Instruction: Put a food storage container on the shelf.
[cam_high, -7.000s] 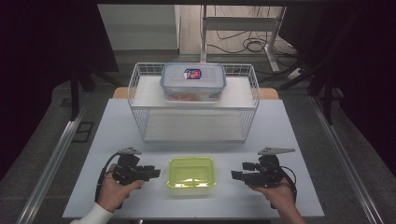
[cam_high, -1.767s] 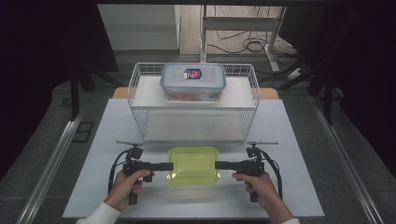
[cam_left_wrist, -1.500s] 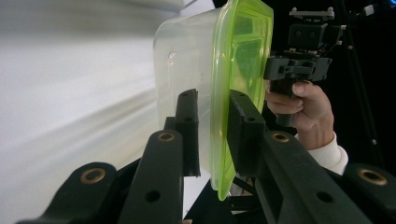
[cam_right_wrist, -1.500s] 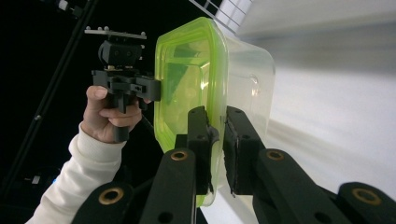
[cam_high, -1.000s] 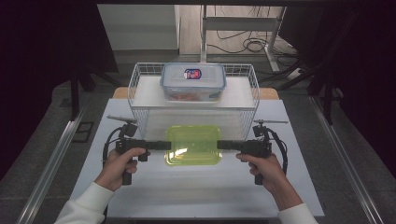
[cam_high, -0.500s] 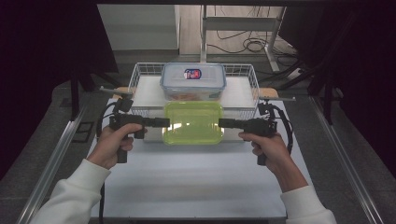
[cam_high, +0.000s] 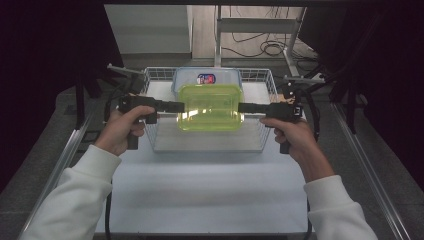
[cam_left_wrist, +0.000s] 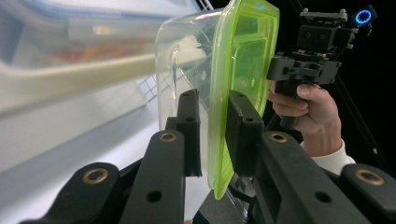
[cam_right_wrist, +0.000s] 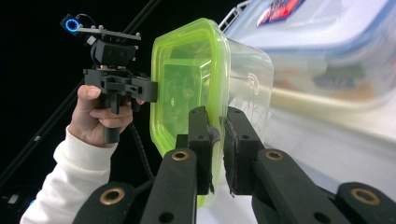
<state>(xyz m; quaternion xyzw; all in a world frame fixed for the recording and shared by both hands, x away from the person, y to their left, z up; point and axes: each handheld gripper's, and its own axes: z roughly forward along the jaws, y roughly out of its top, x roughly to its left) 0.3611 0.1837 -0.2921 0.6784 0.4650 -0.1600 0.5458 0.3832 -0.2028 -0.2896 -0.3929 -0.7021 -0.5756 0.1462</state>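
Both grippers are clamped on the lime-lidded container (cam_high: 210, 107), the left gripper (cam_high: 176, 106) pinching its left rim and the right gripper (cam_high: 243, 107) its right rim. It hangs level in the air above the wire basket (cam_high: 261, 134), seemingly just in front of the blue-lidded box (cam_high: 206, 77) inside, though how close is hard to judge.

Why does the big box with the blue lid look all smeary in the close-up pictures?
In both gripper views the camera focuses on the near green box and black jaws, so the blue-lidded box behind blurs; in the high view it looks sharper, and the room around is dark.
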